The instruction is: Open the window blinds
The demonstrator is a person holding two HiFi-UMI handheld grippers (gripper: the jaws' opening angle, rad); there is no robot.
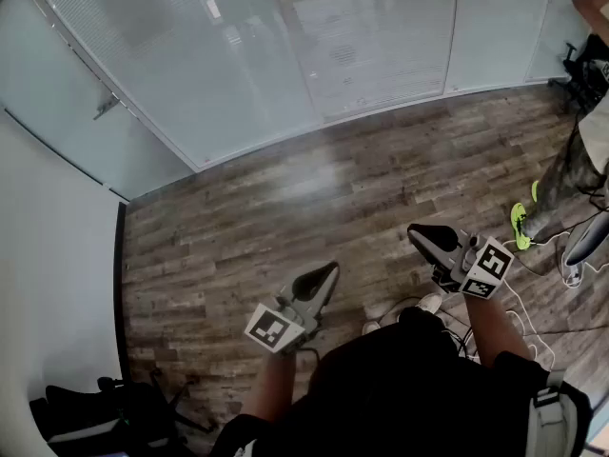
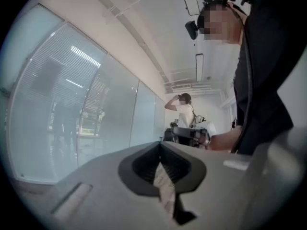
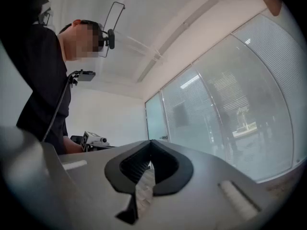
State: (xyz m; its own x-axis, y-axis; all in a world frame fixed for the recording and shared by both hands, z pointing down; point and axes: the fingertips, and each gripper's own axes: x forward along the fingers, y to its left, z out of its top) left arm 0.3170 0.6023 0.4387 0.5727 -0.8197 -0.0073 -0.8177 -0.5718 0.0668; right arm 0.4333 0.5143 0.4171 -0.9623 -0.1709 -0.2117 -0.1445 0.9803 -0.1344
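Both tools are held low in front of the body. The left hand-held gripper (image 1: pixel 331 270) has its jaws pressed together, tips meeting, with nothing between them; in its own view (image 2: pixel 159 143) only floor shows through the slot. The right hand-held gripper (image 1: pixel 417 231) is the same: jaws together and empty, confirmed in its own view (image 3: pixel 151 142). The two are apart and touch nothing. Bare wood floor (image 1: pixel 285 198) lies ahead, between the person and the target. A second person (image 1: pixel 571 165) stands off to the right, not involved. The window blinds (image 1: pixel 238 55) are at the far side, behind the glass wall, well apart from both grippers. The slats look closed and the glass reads frosted grey in both gripper views (image 2: pixel 53 104) (image 3: pixel 240 104). A small metal handle (image 1: pixel 107 106) sits on the left panel; no cord, wand or knob for the blinds can be made out from here. Step judged: approach only, with the blinds untouched. The next move calls for walking across to the glass, finding the blind control, opening one pair of jaws and closing them on it.
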